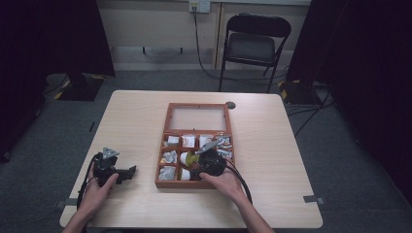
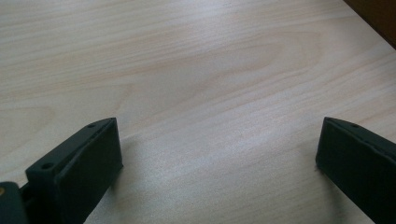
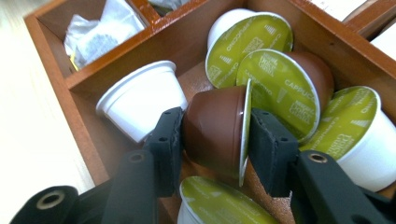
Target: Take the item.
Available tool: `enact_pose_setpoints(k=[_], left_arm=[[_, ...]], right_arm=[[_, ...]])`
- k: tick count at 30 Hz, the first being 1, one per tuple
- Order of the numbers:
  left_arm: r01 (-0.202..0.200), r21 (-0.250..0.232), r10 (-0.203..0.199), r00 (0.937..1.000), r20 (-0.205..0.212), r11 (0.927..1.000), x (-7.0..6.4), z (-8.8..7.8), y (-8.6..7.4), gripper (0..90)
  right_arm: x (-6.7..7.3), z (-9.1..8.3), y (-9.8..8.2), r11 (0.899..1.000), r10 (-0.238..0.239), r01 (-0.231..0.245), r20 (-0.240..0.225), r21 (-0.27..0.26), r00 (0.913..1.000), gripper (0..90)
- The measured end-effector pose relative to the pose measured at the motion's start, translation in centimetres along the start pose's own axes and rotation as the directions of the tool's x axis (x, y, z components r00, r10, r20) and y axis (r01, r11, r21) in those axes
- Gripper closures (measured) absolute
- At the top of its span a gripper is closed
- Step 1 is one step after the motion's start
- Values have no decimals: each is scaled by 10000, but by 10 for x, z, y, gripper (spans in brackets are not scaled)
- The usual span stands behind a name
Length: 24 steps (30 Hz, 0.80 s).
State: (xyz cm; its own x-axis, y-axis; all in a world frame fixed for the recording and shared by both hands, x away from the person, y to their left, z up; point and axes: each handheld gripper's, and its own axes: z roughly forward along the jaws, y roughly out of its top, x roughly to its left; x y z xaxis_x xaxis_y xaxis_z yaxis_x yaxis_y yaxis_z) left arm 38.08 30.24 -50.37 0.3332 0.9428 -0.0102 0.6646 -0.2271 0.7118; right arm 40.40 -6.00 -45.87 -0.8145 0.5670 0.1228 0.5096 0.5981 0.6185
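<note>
At the centre of the right gripper view, the right gripper [image 3: 215,140] clamps a brown coffee capsule [image 3: 217,133] base-to-lid, a firm hold for lifting it from the wooden box [image 3: 79,100]. The left gripper [image 2: 219,154] rests open and empty on the table [image 2: 187,70], lower left of the high view.

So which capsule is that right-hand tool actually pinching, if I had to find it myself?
Start at the wooden box on the table, in the compartment crowded with capsules. It is the brown capsule lying on its side, clamped by the right gripper; the capsules touching it are mostly white-bodied.
</note>
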Motion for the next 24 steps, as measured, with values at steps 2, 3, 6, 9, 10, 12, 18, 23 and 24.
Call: enact_pose_setpoints(k=[2,3,6,9,10,12,18,23,24], left_arm=[[-3,2,3,10000,3,10000,0,0,0,0],[-3,2,3,10000,3,10000,0,0,0,0],[4,-1,-4,10000,-3,10000,0,0,0,0],[5,-1,-5,10000,-4,10000,0,0,0,0],[-2,1,2,10000,0,10000,0,0,0,0],[-3,3,3,10000,1,10000,0,0,0,0],[-3,3,3,10000,3,10000,0,0,0,0],[21,-12,-21,10000,-3,10000,0,0,0,0],[-2,1,2,10000,1,10000,0,0,0,0]], right_arm=[[-1,-2,0,9999,93,-95,-92,-128,9999,571],[-1,-2,0,9999,93,-95,-92,-128,9999,571],[-4,-8,0,9988,235,-241,-156,-424,9996,570],[-4,-12,-1,9974,132,-140,-119,-711,9998,570],[-5,-13,-1,9972,142,-149,-110,-732,9998,570],[-5,-13,-1,9967,184,-192,-111,-783,9998,569],[-6,-16,-1,9949,229,-238,-103,-981,9997,569],[-7,-21,0,9921,293,-304,-108,-1219,9995,569],[-7,-23,0,9911,319,-335,-147,-1289,9994,569]])
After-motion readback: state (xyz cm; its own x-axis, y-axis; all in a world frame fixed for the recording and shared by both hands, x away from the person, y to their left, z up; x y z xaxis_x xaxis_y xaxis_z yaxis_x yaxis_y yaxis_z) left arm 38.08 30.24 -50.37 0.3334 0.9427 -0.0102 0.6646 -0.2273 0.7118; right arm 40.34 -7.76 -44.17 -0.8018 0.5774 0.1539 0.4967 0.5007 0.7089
